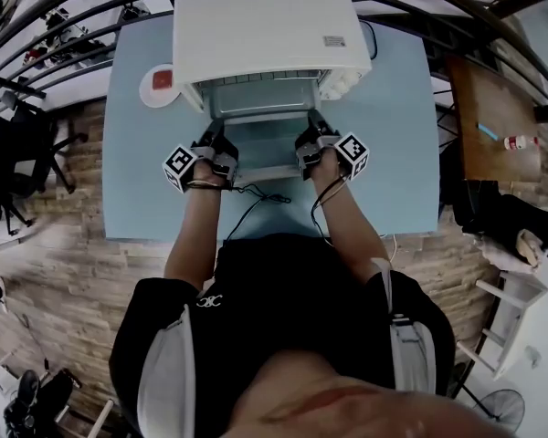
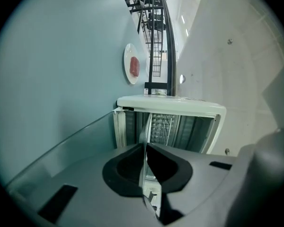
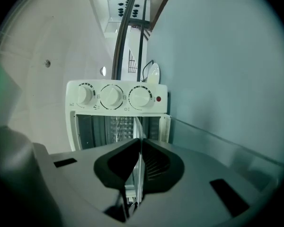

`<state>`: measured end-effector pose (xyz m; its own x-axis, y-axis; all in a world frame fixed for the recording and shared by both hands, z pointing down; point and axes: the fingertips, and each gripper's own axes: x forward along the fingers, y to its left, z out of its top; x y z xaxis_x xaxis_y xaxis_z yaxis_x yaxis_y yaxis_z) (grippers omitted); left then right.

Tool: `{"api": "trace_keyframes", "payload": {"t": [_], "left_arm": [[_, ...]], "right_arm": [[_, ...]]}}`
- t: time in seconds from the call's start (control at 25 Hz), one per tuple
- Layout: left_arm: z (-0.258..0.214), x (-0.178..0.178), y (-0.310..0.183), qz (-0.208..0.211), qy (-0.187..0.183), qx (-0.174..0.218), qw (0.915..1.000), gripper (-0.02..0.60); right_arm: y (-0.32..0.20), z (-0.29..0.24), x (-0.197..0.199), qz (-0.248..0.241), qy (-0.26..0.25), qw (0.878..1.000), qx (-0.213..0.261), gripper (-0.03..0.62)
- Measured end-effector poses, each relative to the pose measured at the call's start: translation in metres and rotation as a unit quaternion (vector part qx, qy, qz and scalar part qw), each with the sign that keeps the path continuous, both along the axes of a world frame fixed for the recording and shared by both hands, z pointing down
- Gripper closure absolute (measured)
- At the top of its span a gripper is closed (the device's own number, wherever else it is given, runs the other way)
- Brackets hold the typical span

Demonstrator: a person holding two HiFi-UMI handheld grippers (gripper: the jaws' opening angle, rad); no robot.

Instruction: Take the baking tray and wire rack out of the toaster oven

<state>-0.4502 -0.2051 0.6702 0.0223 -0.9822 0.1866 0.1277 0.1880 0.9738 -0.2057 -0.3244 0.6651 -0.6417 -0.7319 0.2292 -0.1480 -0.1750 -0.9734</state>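
The white toaster oven (image 1: 265,35) stands at the back of the light blue table (image 1: 393,153) with its door folded down. A metal baking tray (image 1: 267,149) sticks out of the opening over the door. My left gripper (image 1: 219,144) is shut on the tray's left rim, and my right gripper (image 1: 309,142) is shut on its right rim. In the left gripper view the thin tray edge (image 2: 144,174) runs between the closed jaws of my left gripper (image 2: 145,148). The right gripper view shows my right gripper (image 3: 139,143) clamped on the rim (image 3: 138,174). The wire rack (image 2: 163,126) sits inside the oven.
A white plate with a red centre (image 1: 160,85) lies on the table left of the oven. The glass door's edge (image 2: 61,150) reaches out below the tray. Black cables (image 1: 256,199) trail across the table's front. A wooden side table (image 1: 489,117) stands to the right.
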Motion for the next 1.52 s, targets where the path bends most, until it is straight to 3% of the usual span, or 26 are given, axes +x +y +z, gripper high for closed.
{"api": "trace_keyframes", "payload": {"t": [0.28,0.84,1.08,1.52], "left_arm": [[-0.008,0.012,0.023,-0.002,-0.027,-0.001,0.9996,0.551],[-0.025,0.037,0.066,-0.028,-0.062,0.036,0.997,0.557],[-0.031,0.049,0.079,-0.031,-0.067,0.036,0.9966,0.557],[-0.041,0.069,0.114,-0.003,-0.178,0.009,0.9839,0.541]], "right_arm": [[0.021,-0.005,0.01,-0.031,-0.004,0.999,0.01,0.568],[0.057,-0.022,0.031,-0.086,-0.024,0.994,0.064,0.579],[0.063,-0.038,0.036,-0.112,-0.005,0.988,0.11,0.58],[0.092,-0.047,0.049,-0.151,0.019,0.978,0.144,0.571]]}}
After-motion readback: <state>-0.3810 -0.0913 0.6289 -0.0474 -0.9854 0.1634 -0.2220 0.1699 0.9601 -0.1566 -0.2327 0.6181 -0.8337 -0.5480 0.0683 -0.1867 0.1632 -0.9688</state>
